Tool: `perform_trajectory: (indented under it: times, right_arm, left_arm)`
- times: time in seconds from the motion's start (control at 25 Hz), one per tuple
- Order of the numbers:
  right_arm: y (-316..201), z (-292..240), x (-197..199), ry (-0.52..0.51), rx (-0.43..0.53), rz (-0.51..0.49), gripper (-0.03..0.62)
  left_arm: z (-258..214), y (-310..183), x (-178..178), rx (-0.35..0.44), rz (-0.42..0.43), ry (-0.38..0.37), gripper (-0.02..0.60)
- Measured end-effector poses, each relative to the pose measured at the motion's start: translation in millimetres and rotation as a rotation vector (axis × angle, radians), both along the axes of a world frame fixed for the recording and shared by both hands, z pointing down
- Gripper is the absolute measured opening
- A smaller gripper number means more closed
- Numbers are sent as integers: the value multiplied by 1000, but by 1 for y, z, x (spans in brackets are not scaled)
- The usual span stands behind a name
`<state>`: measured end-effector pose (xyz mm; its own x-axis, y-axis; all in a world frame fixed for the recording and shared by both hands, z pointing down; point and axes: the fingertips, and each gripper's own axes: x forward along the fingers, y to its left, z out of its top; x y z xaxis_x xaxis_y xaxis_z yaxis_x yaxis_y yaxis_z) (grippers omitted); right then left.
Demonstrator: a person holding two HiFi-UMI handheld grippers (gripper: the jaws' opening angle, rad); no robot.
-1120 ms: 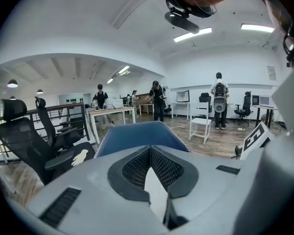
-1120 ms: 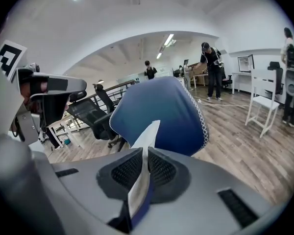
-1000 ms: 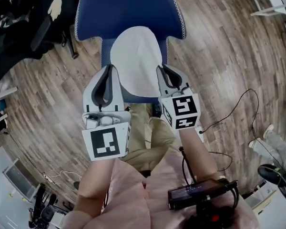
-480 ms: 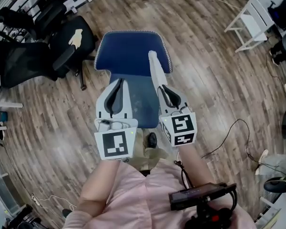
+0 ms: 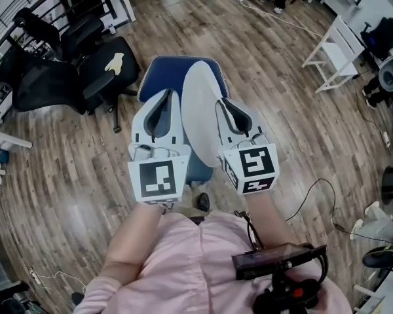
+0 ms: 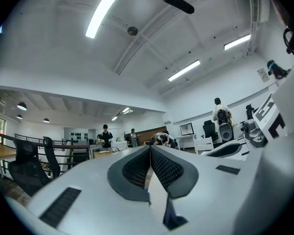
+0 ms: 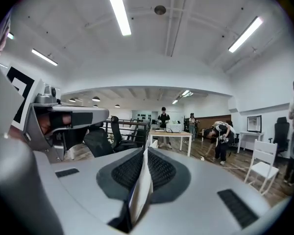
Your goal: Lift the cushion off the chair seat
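The white oval cushion [image 5: 202,113] hangs tilted in the air above the blue chair [image 5: 165,70], clear of its seat. My right gripper [image 5: 223,104] is shut on the cushion's right edge. In the right gripper view that thin white edge [image 7: 141,190] is pinched between the dark ribbed pads [image 7: 161,170]. My left gripper [image 5: 164,98] hovers just left of the cushion with its jaws shut; in the left gripper view the left gripper [image 6: 150,148] has its pads closed tip to tip, with nothing clearly between them.
Black office chairs [image 5: 72,64] stand at the upper left. A white chair [image 5: 334,44] stands at the right. A black cable [image 5: 314,195] trails over the wood floor. Several people [image 7: 220,141] and a table [image 7: 169,133] are far across the room.
The cushion went from lying flat on the seat to being held up by its edge in my right gripper. Both grippers have risen, and the chair now looks smaller below.
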<state>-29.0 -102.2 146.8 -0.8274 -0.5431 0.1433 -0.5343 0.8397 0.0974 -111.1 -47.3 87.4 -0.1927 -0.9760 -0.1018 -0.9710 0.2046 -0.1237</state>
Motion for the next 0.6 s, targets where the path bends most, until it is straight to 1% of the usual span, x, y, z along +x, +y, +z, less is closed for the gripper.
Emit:
perform_trajectory:
  times: [0.2, 0.36, 0.6]
  right_arm:
    - [12, -24, -5, -20, 60, -18, 29]
    - [16, -33, -5, -25, 92, -22, 29]
    - [18, -41, -6, -29, 122, -18, 29]
  left_arm:
    - [-20, 14, 2, 50, -12, -31, 14]
    - [-24, 19, 3, 59, -16, -52, 14]
    - [-30, 22, 5, 74, -19, -52, 14]
